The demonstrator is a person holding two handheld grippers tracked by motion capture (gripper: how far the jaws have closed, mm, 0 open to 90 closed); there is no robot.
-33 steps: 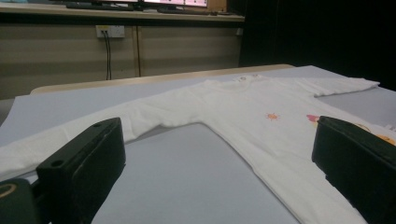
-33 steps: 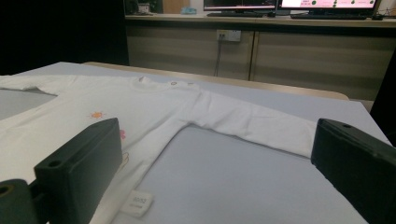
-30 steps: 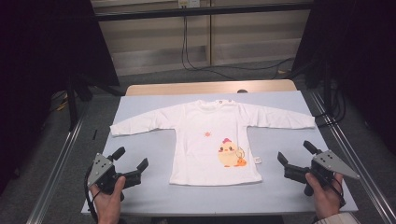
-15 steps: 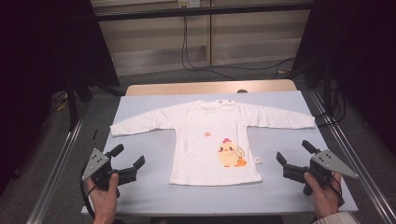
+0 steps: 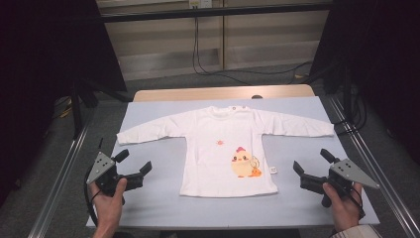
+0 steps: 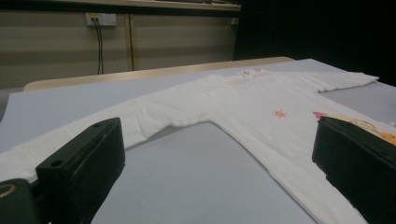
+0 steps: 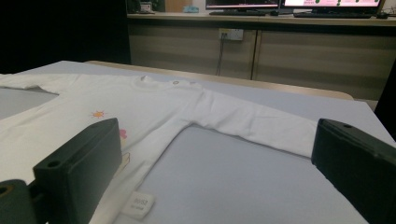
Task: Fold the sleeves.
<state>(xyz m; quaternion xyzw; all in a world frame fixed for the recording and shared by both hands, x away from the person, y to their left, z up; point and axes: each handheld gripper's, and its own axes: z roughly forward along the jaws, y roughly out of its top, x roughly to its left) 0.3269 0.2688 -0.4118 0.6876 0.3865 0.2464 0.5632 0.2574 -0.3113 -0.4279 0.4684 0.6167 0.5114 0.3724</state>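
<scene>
A white long-sleeved child's shirt (image 5: 218, 134) lies flat on the pale blue table (image 5: 158, 198), sleeves spread, with a chick print (image 5: 242, 163) low on its front. My left gripper (image 5: 134, 161) stands open, held near the table's front left, a short way left of the shirt's hem. The right gripper (image 5: 311, 160) is open too, at the front right beside the hem. In the left gripper view the left gripper (image 6: 217, 140) faces the shirt (image 6: 243, 98) and one sleeve. From the right gripper (image 7: 219, 144) I see the shirt (image 7: 154, 102) and its small hem label (image 7: 137, 204).
A wooden strip (image 5: 223, 93) borders the table's far edge. Metal rails (image 5: 64, 168) run along the left side and the right side (image 5: 366, 148). Cables (image 5: 218, 69) hang on the back wall. Bare table lies between each gripper and the shirt.
The left gripper has drifted slightly left and away from the person. The right gripper has barely moved. The shirt lies as before.
</scene>
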